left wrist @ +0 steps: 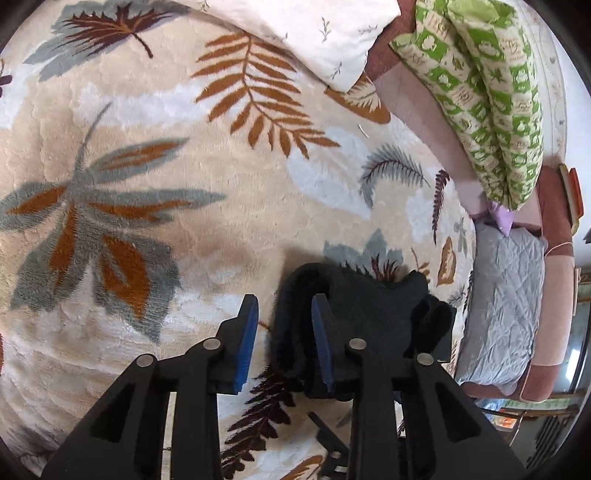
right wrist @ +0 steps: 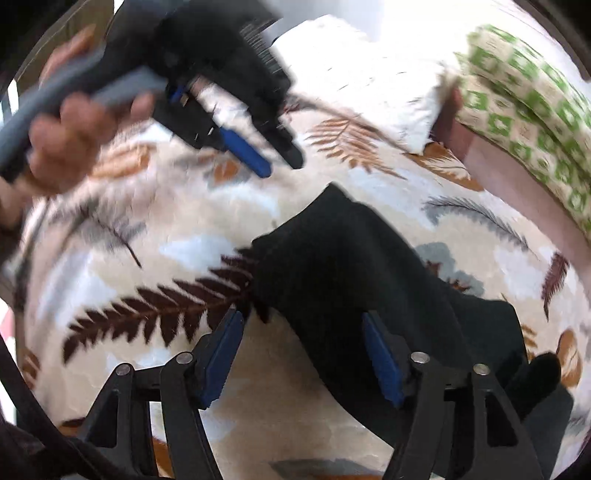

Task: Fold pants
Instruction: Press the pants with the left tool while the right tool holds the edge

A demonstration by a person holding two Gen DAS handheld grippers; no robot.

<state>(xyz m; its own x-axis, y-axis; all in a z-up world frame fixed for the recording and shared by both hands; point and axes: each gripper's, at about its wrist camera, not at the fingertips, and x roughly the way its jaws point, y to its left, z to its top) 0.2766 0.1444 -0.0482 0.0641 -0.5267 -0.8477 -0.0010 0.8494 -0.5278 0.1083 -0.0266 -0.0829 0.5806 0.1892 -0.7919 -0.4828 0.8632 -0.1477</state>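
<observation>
The black pants lie bunched and folded on a leaf-patterned blanket. My left gripper is open above the pants' left edge, its right finger over the cloth, holding nothing. In the right wrist view the pants spread from the centre to the lower right. My right gripper is open wide, its right finger over the pants, its left over the blanket. The left gripper shows there too, held up by a hand at the upper left, clear of the pants.
A white pillow lies at the far edge of the blanket. A green patterned cushion and a grey quilted pad sit along the pink bed edge at right. The person's hand is at the upper left.
</observation>
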